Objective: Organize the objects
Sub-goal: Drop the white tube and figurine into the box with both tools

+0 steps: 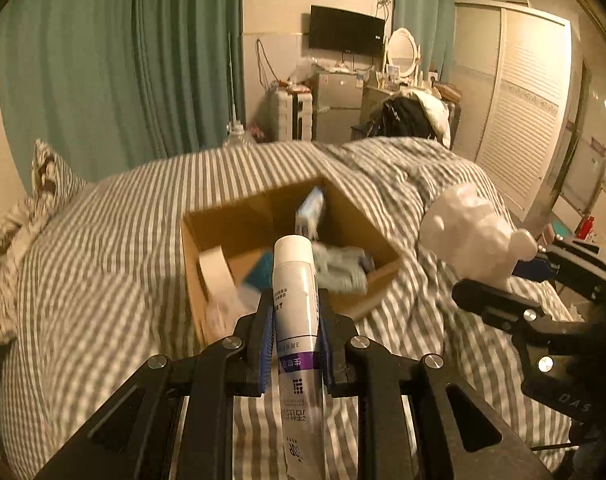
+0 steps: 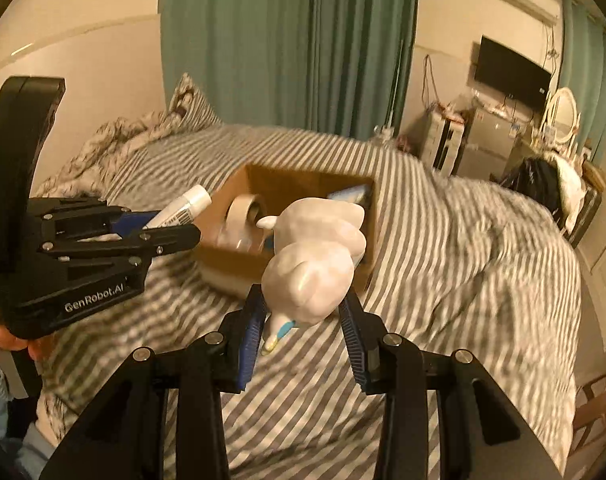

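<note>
Bed (image 1: 103,240), striped cover: open box (image 1: 263,204) part-filled. Left gripper (image 1: 293,320) clenched tube (image 1: 295,280), right gripper (image 2: 303,312) clenched figurine (image 2: 315,256); both seemingly box-bound.

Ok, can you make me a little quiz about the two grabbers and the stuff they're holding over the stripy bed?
1. True or false: the left gripper is shut on the white plastic tube with a purple band.
2. What does the right gripper hold?
A. a roll of tape
B. the white glossy animal figurine
C. nothing
3. Fill in: the open brown cardboard box sits on the grey and white ______ bedcover.

Key:
1. True.
2. B. The pale roll of tape lies inside the box.
3. Striped.
</note>
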`<state>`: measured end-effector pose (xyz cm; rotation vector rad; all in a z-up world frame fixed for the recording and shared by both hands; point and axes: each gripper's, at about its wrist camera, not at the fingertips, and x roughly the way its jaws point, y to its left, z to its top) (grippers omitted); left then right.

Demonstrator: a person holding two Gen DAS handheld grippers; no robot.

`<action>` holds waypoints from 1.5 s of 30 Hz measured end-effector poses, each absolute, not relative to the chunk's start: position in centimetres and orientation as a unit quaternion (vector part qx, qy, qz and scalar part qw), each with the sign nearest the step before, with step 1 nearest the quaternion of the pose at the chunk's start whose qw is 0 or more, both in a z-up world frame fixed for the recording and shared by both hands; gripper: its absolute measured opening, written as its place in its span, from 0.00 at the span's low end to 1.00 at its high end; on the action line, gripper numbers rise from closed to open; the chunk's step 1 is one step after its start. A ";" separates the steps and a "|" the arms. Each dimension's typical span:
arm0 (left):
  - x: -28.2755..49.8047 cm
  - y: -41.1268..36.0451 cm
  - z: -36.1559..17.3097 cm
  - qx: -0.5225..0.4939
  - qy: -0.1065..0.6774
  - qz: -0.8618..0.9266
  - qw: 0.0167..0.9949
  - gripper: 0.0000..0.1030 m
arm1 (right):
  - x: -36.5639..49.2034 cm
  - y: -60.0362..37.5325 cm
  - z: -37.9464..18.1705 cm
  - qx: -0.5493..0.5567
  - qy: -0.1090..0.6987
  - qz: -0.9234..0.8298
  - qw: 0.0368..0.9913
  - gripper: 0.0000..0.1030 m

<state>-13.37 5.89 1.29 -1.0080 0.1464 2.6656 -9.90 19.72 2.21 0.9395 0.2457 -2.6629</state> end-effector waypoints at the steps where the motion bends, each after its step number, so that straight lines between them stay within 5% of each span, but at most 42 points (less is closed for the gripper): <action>1: -14.4 6.0 1.7 -0.348 0.049 0.925 0.143 0.18 | -10.8 19.7 3.0 0.322 0.085 -0.930 0.153 0.36; 13: -24.8 6.2 2.2 -0.358 0.044 0.925 0.123 0.18 | -21.9 18.4 5.7 0.314 0.072 -0.933 0.163 0.36; 30: -31.5 6.8 -6.2 -0.432 0.043 0.894 0.114 0.20 | -30.4 18.8 -2.4 0.385 0.027 -0.908 0.165 0.37; 31: -31.6 6.9 -6.4 -0.435 0.044 0.893 0.110 0.20 | -30.4 19.1 -2.5 0.381 0.022 -0.910 0.163 0.42; 32: -31.6 6.9 -6.5 -0.437 0.045 0.892 0.110 0.22 | -30.5 19.5 -2.5 0.378 0.017 -0.911 0.161 0.57; 34: -31.5 6.9 -6.4 -0.437 0.042 0.892 0.106 0.32 | -30.4 20.4 -2.0 0.369 0.003 -0.916 0.155 0.69; 37: -31.0 6.6 -5.1 -0.419 0.035 0.904 0.079 0.67 | -29.8 21.1 -0.8 0.359 -0.003 -0.922 0.147 0.70; 45: -28.5 5.4 0.7 -0.362 0.026 0.930 0.055 0.89 | -26.5 21.9 4.0 0.320 0.003 -0.939 0.127 0.78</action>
